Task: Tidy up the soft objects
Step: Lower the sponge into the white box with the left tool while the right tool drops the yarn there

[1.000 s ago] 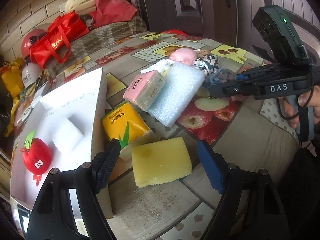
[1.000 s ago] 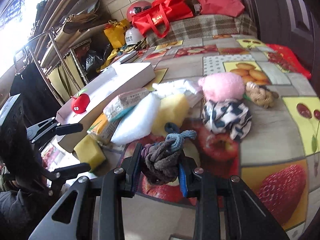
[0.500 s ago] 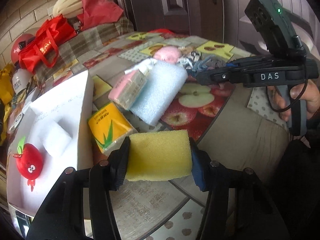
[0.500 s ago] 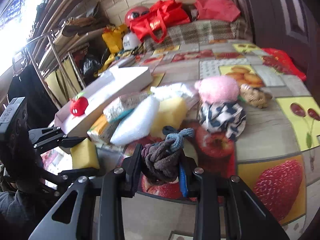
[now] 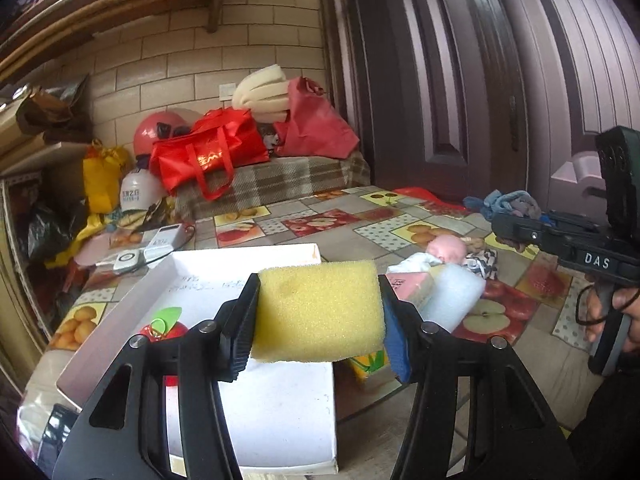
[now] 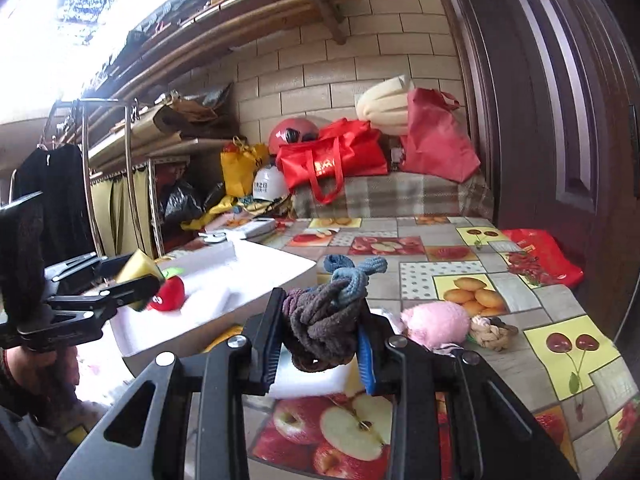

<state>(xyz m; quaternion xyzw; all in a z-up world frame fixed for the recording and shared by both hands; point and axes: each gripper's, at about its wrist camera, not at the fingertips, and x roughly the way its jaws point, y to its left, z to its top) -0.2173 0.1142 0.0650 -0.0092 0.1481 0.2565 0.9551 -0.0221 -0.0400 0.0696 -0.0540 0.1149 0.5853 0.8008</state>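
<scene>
**Daylight from upper left, heavy fisheye bend**

Both views are bright and mostly sharp. In the right wrist view, a blown-out white patch of skylight (image 6: 48, 28) glares at upper left. Brick courses and the dark brown panelled door (image 5: 460, 80) curve strongly toward black, vignetted corners. Shadows are soft; nearby black gripper arms look slightly soft.

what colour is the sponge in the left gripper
Yellow; the sponge shows best in the left wrist view.

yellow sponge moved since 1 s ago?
Yes. The yellow sponge lay on the tablecloth right of the white box; now the left tool clamps it, lifted over the box.
</scene>
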